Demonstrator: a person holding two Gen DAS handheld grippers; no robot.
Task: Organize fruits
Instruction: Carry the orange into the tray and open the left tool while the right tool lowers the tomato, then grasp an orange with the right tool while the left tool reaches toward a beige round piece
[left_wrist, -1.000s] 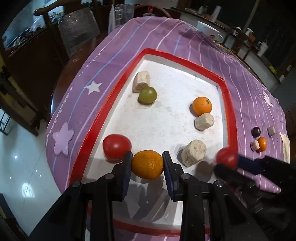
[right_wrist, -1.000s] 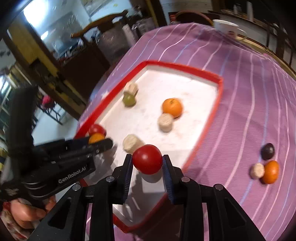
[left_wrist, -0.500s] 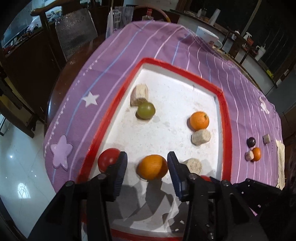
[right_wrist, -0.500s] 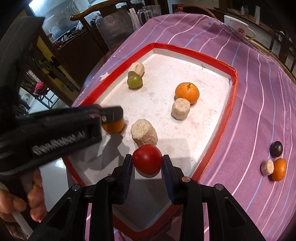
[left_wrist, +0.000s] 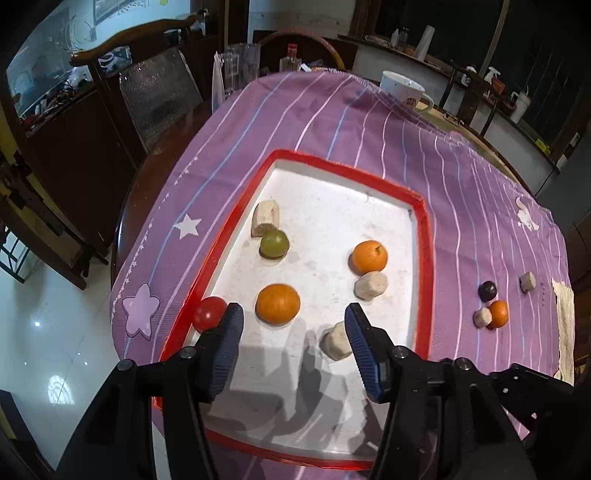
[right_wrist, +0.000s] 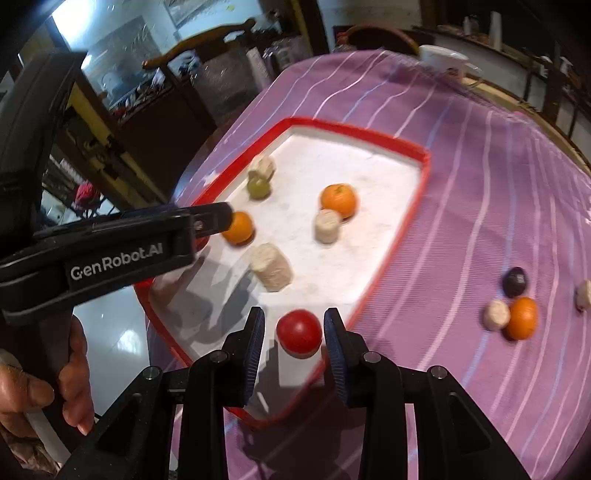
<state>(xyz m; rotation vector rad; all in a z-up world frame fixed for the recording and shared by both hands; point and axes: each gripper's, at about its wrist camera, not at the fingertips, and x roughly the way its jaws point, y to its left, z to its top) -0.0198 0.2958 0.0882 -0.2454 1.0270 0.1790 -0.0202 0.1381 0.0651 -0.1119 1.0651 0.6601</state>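
The red-rimmed tray (left_wrist: 236, 225) lies on the purple striped cloth (left_wrist: 461, 192) of the worktop, and most of the fruits are already inside it. In the left wrist view I see a green fruit (left_wrist: 274, 243) beside a pale chunk (left_wrist: 265, 218), an orange (left_wrist: 369, 256) touching another pale chunk (left_wrist: 371, 285), a second orange (left_wrist: 277, 303) near the front, a red tomato (left_wrist: 209, 314) at the left rim, and one more pale chunk (left_wrist: 337, 340).

The left gripper (left_wrist: 291, 345) hovers above the front orange. Its jaws are opening and stand apart from this fruit, with nothing pressed between them, so the orange seems placed.

The right gripper (right_wrist: 294, 349) has a second red tomato (right_wrist: 299, 333) between its jaws, over the near corner of the tray. In the right wrist view I see a thin gap on each side of the tomato, so I cannot tell if the pads really press on it.

Outside the tray, well apart on the cloth, are a small orange (left_wrist: 498, 314), a dark plum (left_wrist: 487, 290) and two pale pieces (left_wrist: 482, 317) (left_wrist: 527, 281). In my judgement the task is more than half done: this tomato must be put down, and the small group at the right is left to bring in
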